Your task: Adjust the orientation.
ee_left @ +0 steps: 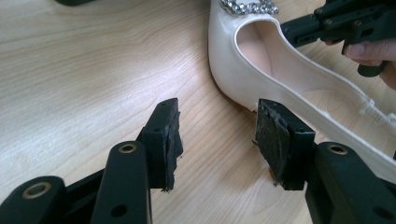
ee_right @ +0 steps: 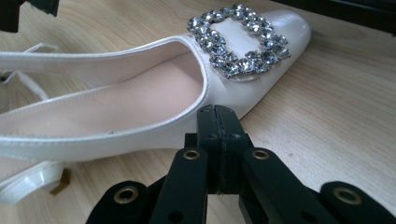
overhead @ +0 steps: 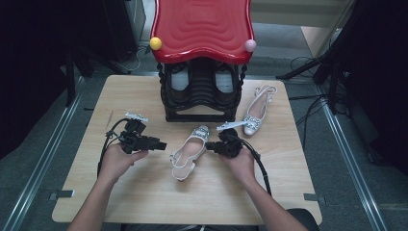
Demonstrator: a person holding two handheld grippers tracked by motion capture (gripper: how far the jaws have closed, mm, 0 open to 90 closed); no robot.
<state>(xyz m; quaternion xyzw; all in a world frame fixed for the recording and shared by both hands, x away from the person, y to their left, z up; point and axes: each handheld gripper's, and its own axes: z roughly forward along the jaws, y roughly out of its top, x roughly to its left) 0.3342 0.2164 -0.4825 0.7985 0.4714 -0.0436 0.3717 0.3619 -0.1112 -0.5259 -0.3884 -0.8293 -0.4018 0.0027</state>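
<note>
The white buckled shoe point(overhead: 188, 151) lies on the surface in front of the red-topped rack point(overhead: 202, 29), flanked by the left hand-held gripper point(ee_left: 217, 135), jaws apart and empty, and the right hand-held gripper point(ee_right: 217, 122), jaws together at its side; judged step: approach, next calling for a firm hold on the shoe wall.

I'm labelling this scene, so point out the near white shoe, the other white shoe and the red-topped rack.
Near white shoe point(overhead: 188, 153): high view, on its insole.
Other white shoe point(overhead: 256, 113): high view, on its insole.
Red-topped rack point(overhead: 202, 26): high view, on its red top.
</note>
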